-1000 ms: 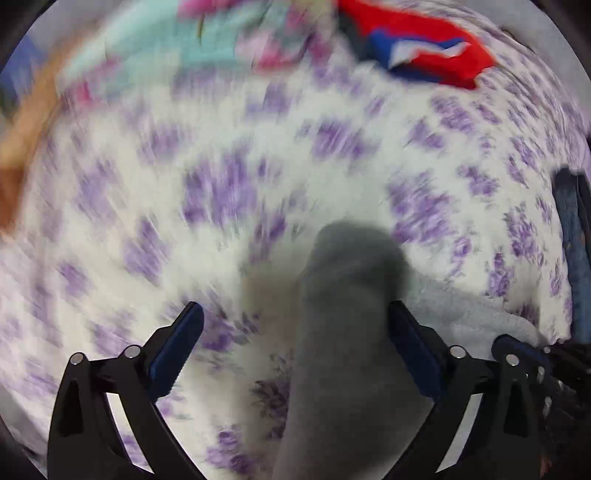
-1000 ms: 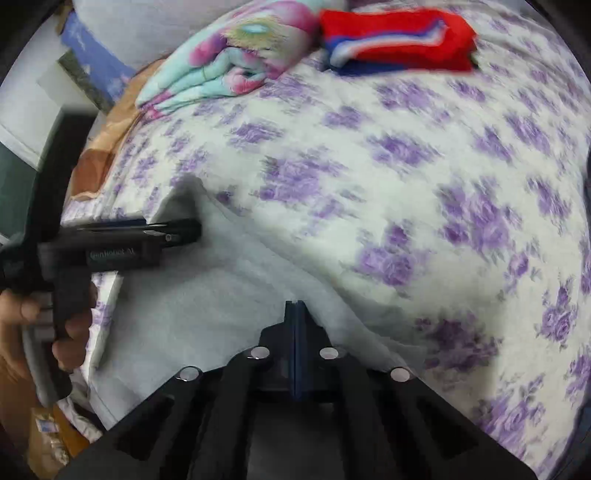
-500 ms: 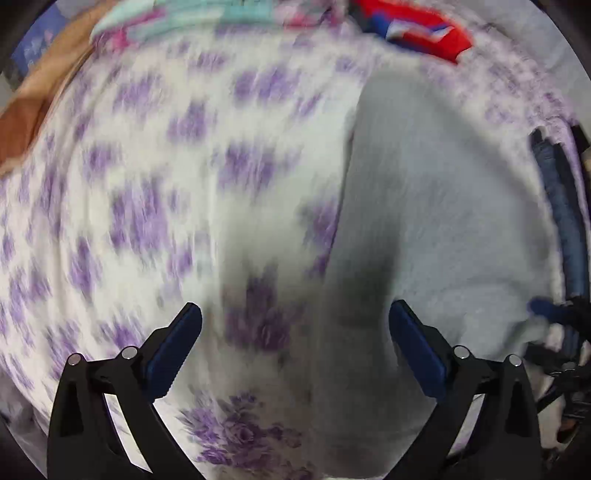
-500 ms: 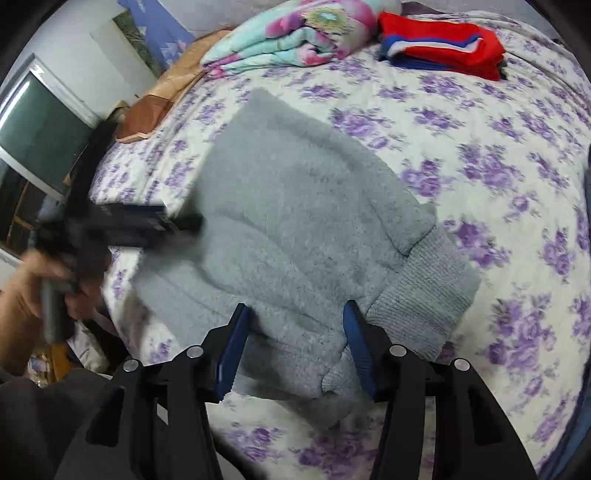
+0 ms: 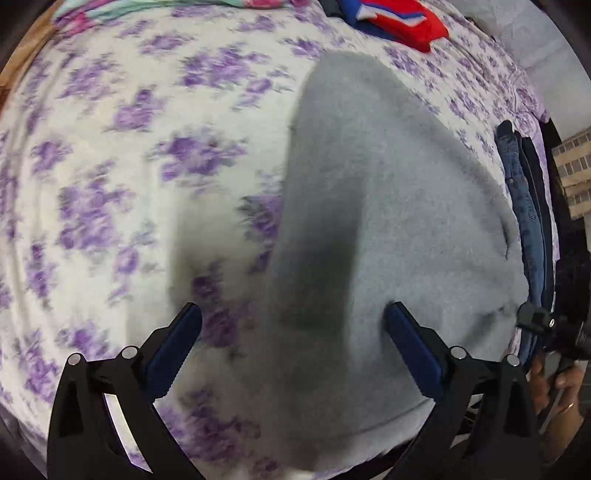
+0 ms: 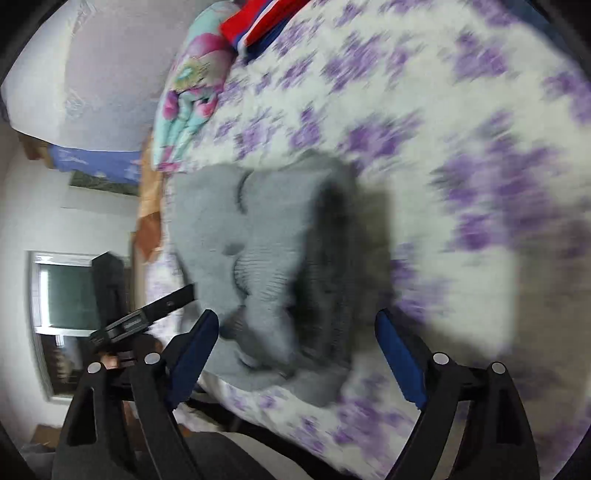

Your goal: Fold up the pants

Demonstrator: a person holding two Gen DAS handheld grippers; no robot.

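From your left wrist cam, your left gripper (image 5: 291,314) is spread wide with nothing in it, hovering over the grey pants (image 5: 369,221). They're lying on the bedspread (image 5: 129,166) as a broad, smooth slab, so I'd say at least one fold is in. It's blurry though, so don't ask me how many layers. Your right hand (image 5: 554,384) with the other tool pokes in at the lower right edge. On the surface: white quilt with purple flowers, a red and blue garment (image 5: 402,22) at the far end, and dark jeans (image 5: 524,221) stacked along the right side.

From your right wrist cam, your right gripper (image 6: 297,325) is wide apart too, empty. The pants (image 6: 266,251) look like a chunky bundle near the bed's edge, ribbed cuff on top, sitting a bit lumpy. I'd guess you've got tidying or one last fold left. Room-wise there's a floral blanket (image 6: 192,92) by the wall and a window (image 6: 62,288) to the left.
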